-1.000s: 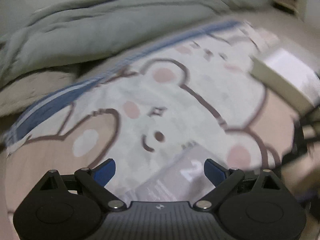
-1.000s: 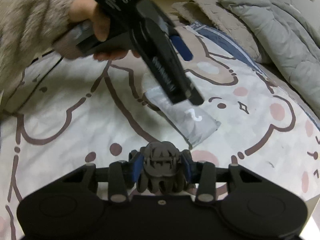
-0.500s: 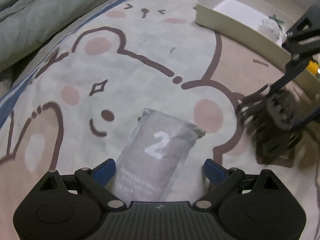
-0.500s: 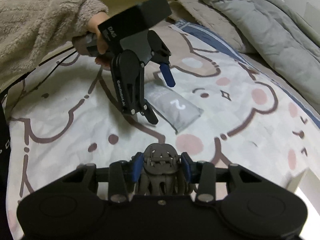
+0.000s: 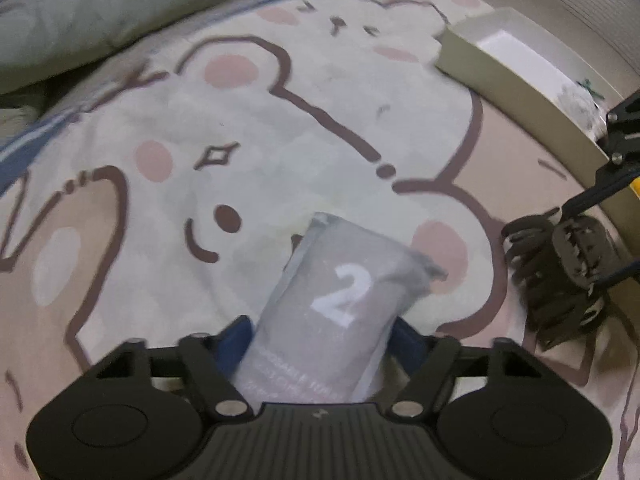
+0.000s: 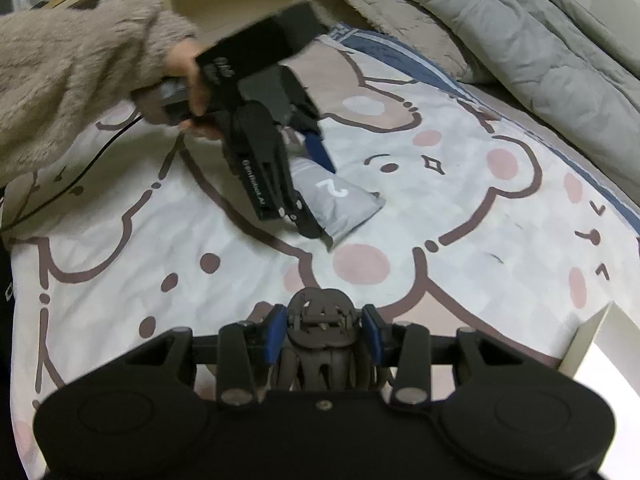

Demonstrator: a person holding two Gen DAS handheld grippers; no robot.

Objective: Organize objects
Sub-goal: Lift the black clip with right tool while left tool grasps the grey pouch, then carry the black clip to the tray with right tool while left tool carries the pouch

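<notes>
A grey pouch (image 5: 344, 300) printed with a white "2" lies on the bear-print bedsheet (image 5: 280, 128). My left gripper (image 5: 322, 332) points steeply down over it. Its jaws are closing, and both blue pads (image 5: 236, 336) touch the pouch's long sides. The right wrist view shows the same grip on the pouch (image 6: 344, 200), with a person's hand (image 6: 188, 76) on the left gripper's handle. My right gripper (image 6: 324, 332) is shut on a dark claw hair clip (image 6: 320, 316). In the left wrist view that clip (image 5: 560, 276) hangs just above the sheet, close beside a shallow beige box (image 5: 500, 76).
The beige box holds small items at its far end, and its corner (image 6: 592, 344) shows at lower right in the right wrist view. A grey quilt (image 6: 540, 40) and a beige blanket (image 6: 384, 4) are heaped along the bed's far side. A fuzzy sleeve (image 6: 72, 80) reaches in from the left.
The left gripper came down over the pouch and its jaws narrowed from wide open onto the pouch's sides. The right gripper carried the hair clip rightward, toward the box.
</notes>
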